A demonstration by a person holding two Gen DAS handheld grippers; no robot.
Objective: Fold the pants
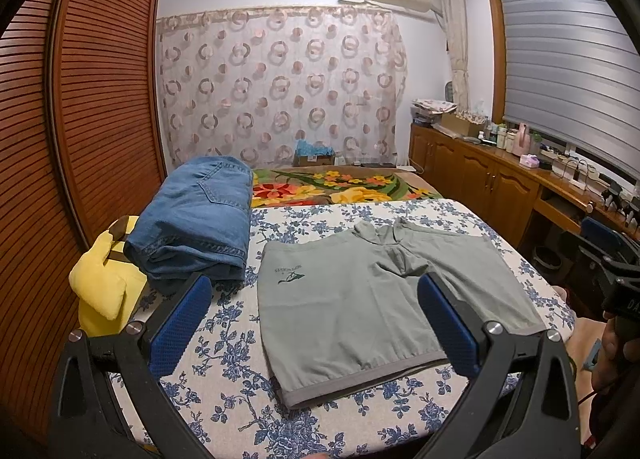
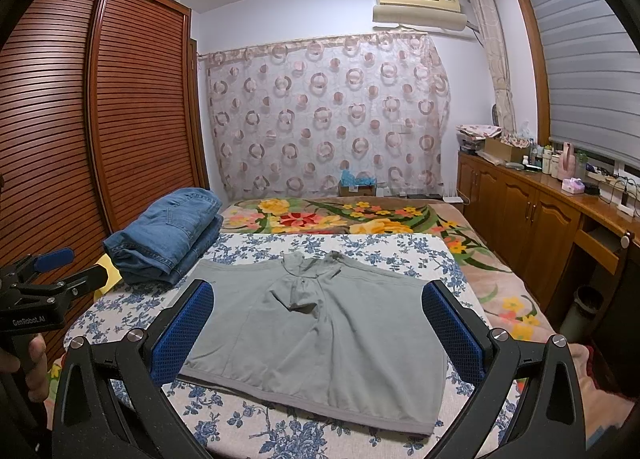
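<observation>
The gray shorts (image 1: 360, 299) lie flat on the blue-flowered sheet (image 1: 224, 343) of the bed, waistband toward the cameras, legs pointing to 12 o'clock. The crotch area is bunched into a small crumpled fold, so the line between the 2 legs is hard to make out. A dark green logo, too small to read, shows near the left leg hem only from the left wrist; from the right wrist that corner sits behind a blue pad.

The left gripper (image 1: 314, 299) has its jaws wide, holding nothing, above the near half of the shorts. The right gripper (image 2: 318, 305) likewise has its jaws wide and holds nothing, over the shorts.

Folded jeans (image 1: 192, 223) lie at 10 o'clock from the shorts, apart from them. A yellow plush toy (image 1: 104, 287) beside the jeans is plain in the left view; in the right view only a yellow sliver shows behind the left gripper. The right view shows the left gripper from outside at its 9 o'clock edge; the left view shows the right one only as a dark cut-off shape at 3 o'clock.
</observation>
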